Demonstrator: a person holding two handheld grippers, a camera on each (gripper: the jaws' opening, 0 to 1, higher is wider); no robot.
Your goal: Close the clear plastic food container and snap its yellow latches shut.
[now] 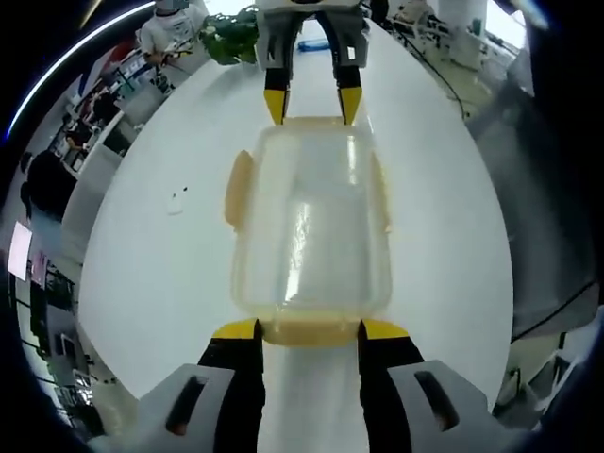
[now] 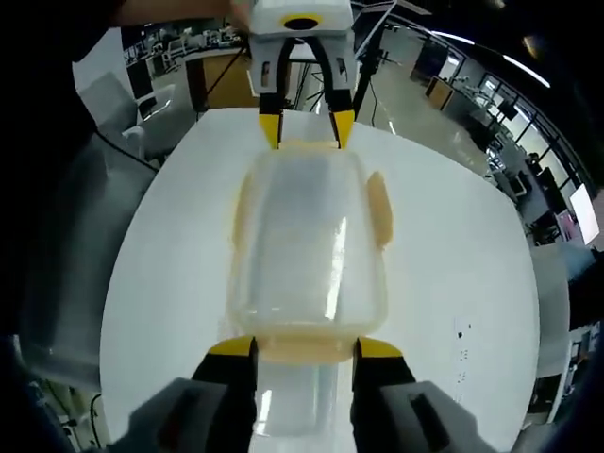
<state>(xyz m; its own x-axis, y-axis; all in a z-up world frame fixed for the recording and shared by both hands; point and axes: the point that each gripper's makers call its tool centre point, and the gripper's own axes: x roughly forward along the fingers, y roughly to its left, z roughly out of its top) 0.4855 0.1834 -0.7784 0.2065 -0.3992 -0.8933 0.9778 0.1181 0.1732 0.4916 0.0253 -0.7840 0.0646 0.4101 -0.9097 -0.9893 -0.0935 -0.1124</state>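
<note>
The clear plastic container (image 1: 311, 226) lies on the white table (image 1: 160, 274) with its lid resting on top. My left gripper (image 1: 310, 330) is open, its yellow-tipped jaws straddling the near end latch (image 1: 311, 333). At the far end my right gripper (image 1: 312, 104) is open too, with its tips at the opposite end latch. In the right gripper view the same container (image 2: 307, 245) sits between my right gripper (image 2: 304, 347), astride an end latch (image 2: 307, 351), and my left gripper (image 2: 307, 127). A yellow side latch (image 1: 238, 189) flares outward; the other side latch (image 1: 380, 193) lies closer to the wall.
A grey chair (image 1: 538, 189) stands beside the table; it also shows in the right gripper view (image 2: 75, 217). Something green (image 1: 231, 38) lies at the table's far end near a person (image 1: 175, 24). A small mark (image 1: 176, 200) sits on the tabletop.
</note>
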